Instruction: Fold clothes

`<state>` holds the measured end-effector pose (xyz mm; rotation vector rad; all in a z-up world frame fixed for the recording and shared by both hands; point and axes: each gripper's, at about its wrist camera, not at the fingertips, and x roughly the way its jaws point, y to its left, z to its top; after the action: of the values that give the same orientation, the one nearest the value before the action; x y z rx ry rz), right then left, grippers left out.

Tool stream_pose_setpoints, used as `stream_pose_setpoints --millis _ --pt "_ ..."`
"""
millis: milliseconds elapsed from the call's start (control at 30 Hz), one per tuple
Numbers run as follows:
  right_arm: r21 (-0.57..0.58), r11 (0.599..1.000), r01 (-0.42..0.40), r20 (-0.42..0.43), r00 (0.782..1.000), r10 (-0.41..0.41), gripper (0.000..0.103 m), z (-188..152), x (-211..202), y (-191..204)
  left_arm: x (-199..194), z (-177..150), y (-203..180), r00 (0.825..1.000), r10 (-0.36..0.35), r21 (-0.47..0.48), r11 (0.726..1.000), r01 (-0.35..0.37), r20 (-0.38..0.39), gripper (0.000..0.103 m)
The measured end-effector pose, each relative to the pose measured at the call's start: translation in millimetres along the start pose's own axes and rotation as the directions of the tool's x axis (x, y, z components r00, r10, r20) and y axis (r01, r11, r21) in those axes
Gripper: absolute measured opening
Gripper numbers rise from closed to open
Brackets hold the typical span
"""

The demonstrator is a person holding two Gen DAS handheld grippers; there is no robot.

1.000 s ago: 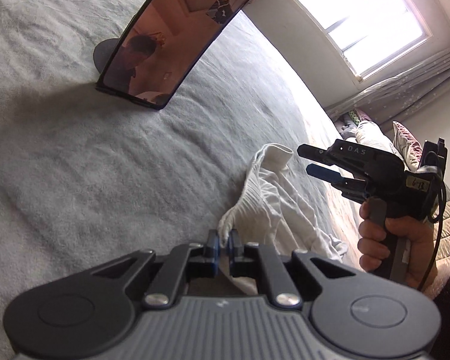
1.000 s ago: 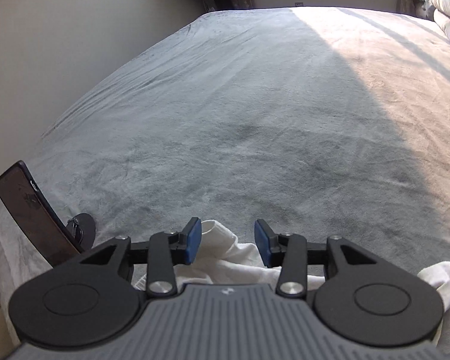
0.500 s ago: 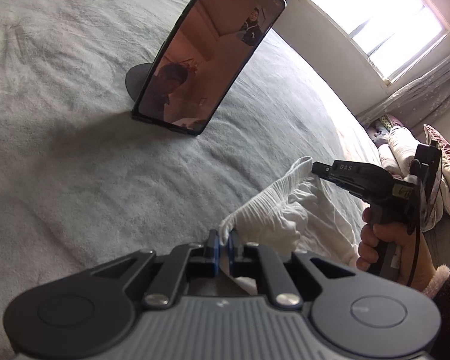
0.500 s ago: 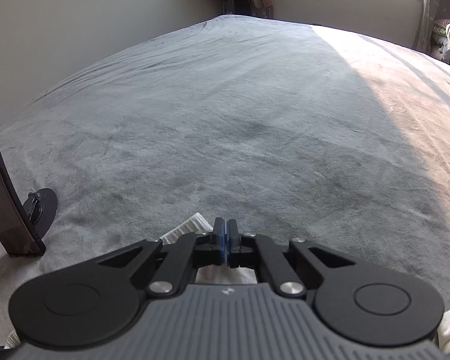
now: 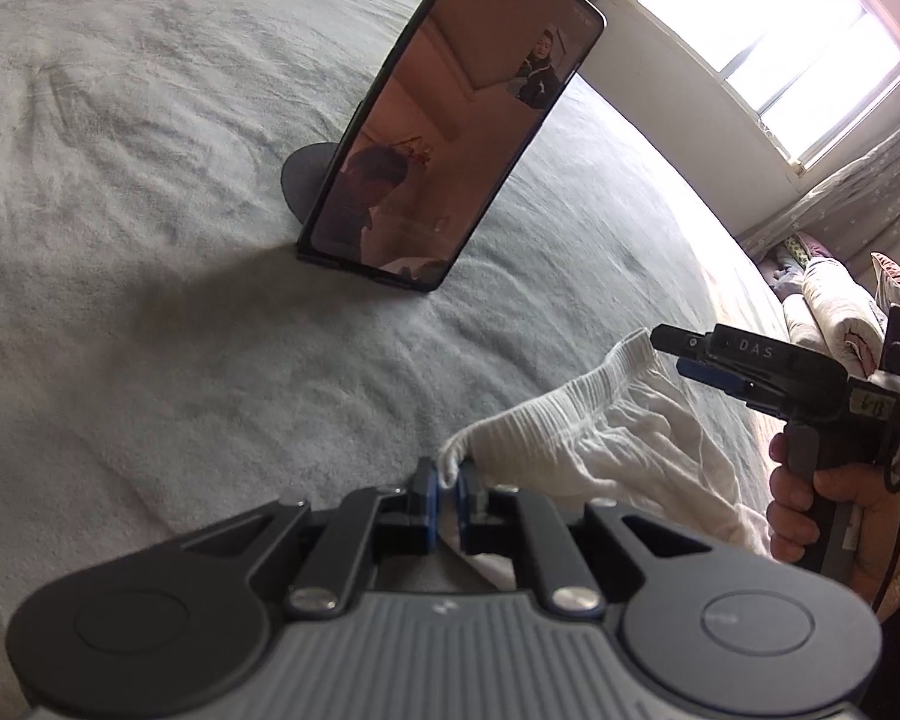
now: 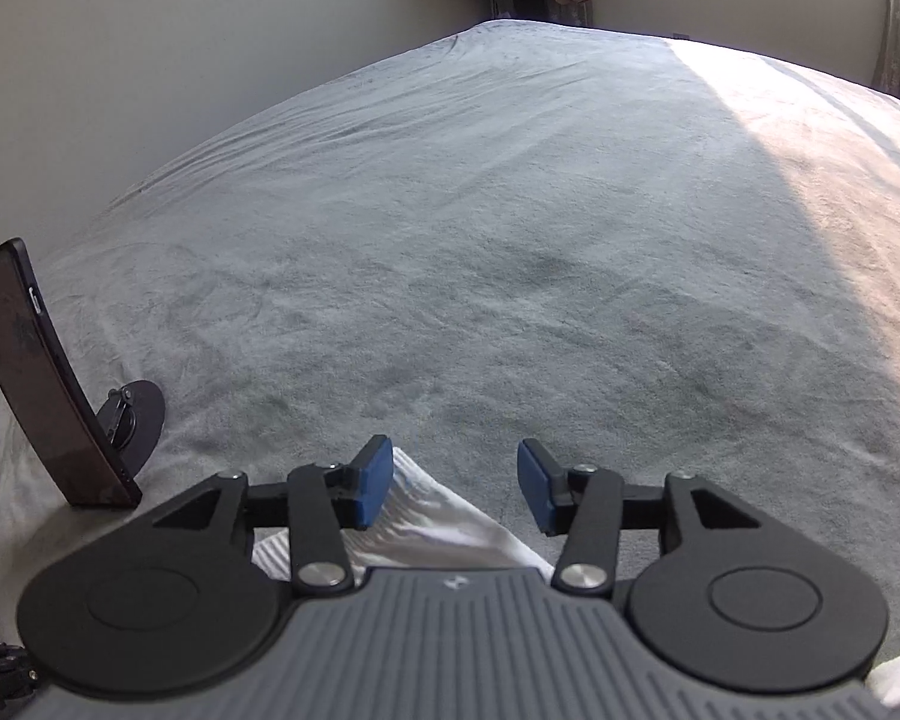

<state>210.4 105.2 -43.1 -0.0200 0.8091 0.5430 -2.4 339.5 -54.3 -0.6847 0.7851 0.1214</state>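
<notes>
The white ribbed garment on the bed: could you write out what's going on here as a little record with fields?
garment: white ribbed-waistband cloth, crumpled on the bed
surface: grey fleece bed cover
left gripper: shut on one end of the waistband
right gripper: open, blue pads either side of the waistband's other end
bystander object: dark phone leaning on a round stand, apart from the cloth
fold: not yet made

I count one white garment (image 5: 600, 438) on one grey bed (image 5: 150, 240). I see one phone (image 5: 450, 120) on one round stand (image 5: 309, 171), two hand-held grippers, left (image 5: 444, 480) and right (image 6: 453, 483), and one window (image 5: 768, 36).
</notes>
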Motion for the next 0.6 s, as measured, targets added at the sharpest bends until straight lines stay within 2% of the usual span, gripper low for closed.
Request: stream_pose_setpoints --millis 67,100,133,233,400,600 --pt "-0.029 1.0 0.001 -0.017 1.0 -0.001 0.047 -7.2 4.9 4.3 1.0 0.3 0.6 1.0 -0.002 -0.005 1.0 0.002 -0.005 0.007" --pt "-0.045 0.999 -0.005 -0.019 1.0 0.004 0.038 -10.7 7.5 7.9 0.8 0.0 0.5 1.0 -0.002 -0.004 1.0 0.002 -0.005 0.007" --pt "-0.061 0.998 -0.014 -0.018 1.0 0.013 0.009 -13.9 10.0 11.5 0.6 -0.4 0.5 1.0 -0.001 -0.004 1.0 0.001 -0.005 0.007" --pt "-0.074 0.997 0.013 0.022 1.0 -0.012 0.003 -11.9 10.8 16.1 -0.2 -0.6 1.1 1.0 -0.004 -0.008 1.0 0.004 -0.004 0.007" --pt "-0.045 0.996 0.075 0.114 0.991 -0.07 0.001 9.2 9.8 14.0 0.9 1.7 2.1 0.999 -0.039 -0.016 0.999 0.039 -0.003 0.007" --pt "-0.05 0.995 0.089 0.122 0.989 -0.082 0.001 24.0 15.1 15.2 2.0 2.3 1.4 0.999 -0.05 -0.014 0.999 0.05 -0.005 0.007"
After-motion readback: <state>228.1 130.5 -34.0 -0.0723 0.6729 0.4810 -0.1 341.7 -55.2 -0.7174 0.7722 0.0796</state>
